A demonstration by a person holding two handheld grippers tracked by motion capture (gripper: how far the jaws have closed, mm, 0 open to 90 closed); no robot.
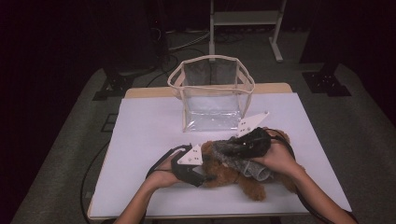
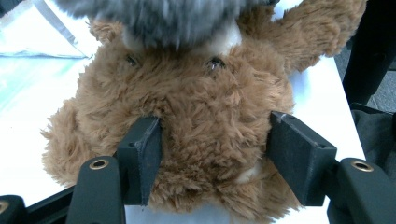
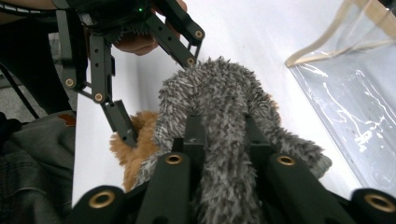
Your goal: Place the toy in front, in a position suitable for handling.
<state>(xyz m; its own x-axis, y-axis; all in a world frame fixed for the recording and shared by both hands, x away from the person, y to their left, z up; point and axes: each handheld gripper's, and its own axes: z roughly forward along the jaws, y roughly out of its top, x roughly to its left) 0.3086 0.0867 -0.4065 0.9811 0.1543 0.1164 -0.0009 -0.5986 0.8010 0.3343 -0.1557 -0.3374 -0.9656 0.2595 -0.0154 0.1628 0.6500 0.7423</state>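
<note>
A brown teddy bear lies on the white table in front of me, with a grey fuzzy cloth draped over it. My left gripper comes in from the left. In the left gripper view its jaws press into the fur on both sides of the bear's head, with the left gripper shut on it. My right gripper lies across the bear from the right. In the right gripper view the right gripper is shut on a fold of the grey cloth, pulled up over the brown fur.
A clear plastic bag with cream trim stands open just behind the bear, its wall close on the right in the right gripper view. A metal stand sits on the floor beyond the table. Both forearms enter from the front edge.
</note>
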